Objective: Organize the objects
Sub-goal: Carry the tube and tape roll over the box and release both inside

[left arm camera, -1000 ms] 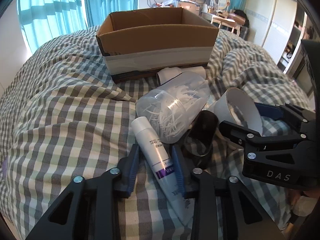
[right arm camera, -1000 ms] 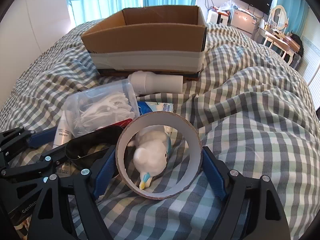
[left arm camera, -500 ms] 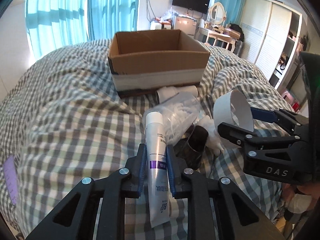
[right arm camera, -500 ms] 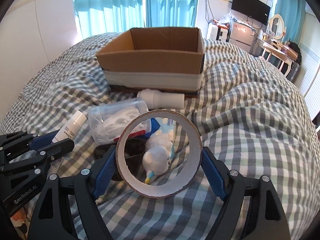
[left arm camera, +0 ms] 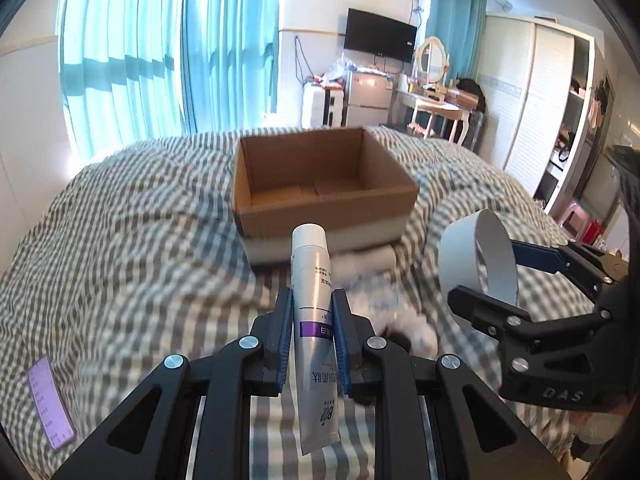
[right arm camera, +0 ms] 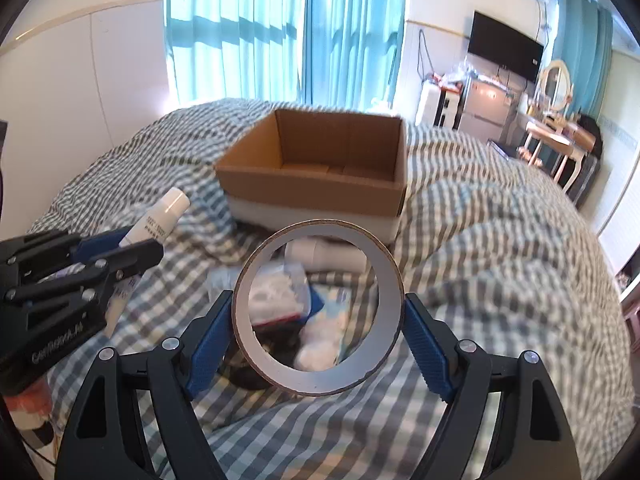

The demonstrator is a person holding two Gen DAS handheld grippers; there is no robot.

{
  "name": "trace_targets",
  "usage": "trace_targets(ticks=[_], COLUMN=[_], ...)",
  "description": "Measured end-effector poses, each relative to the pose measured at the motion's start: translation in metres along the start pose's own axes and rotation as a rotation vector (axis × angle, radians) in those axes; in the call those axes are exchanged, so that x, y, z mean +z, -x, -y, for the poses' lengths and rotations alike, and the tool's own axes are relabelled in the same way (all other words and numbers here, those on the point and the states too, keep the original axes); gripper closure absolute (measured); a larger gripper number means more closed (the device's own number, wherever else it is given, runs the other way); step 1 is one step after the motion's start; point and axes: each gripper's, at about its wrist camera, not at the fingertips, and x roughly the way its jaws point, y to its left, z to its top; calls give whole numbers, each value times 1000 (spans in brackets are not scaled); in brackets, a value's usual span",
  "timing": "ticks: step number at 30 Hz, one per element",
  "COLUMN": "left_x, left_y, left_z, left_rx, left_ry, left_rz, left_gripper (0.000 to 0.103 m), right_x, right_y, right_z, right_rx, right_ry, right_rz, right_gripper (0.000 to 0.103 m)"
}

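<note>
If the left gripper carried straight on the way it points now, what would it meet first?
Probably the near wall of the cardboard box. The left gripper, shut on the white tube, points along the tube's line at that wall. A white cylinder lies at the box's foot, slightly right; depth is unclear.

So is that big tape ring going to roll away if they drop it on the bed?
Probably not far. The tape roll is round and hollow, so it could roll on edge, but the checked blanket looks soft and lumpy, which should stop it. It seems stiff: the right gripper squeezes its sides and it keeps a round shape. It is likely light, being mostly hole.
</note>
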Motion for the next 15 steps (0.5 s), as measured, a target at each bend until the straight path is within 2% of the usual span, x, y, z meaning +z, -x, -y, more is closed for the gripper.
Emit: trace_targets(ticks=[7, 15], left_x=[44, 106], left_y=[3, -8], left_z=[-1, -12], left_rx=[-14, -11], left_ry=[-27, -29], left_rz=[54, 93], left_gripper=[84, 84], right_x=[44, 113], right_y=[18, 26], right_z=[3, 10], right_rx=[-19, -39], right_ry=[46, 69], right_rz=[67, 145], right_gripper=[22, 22])
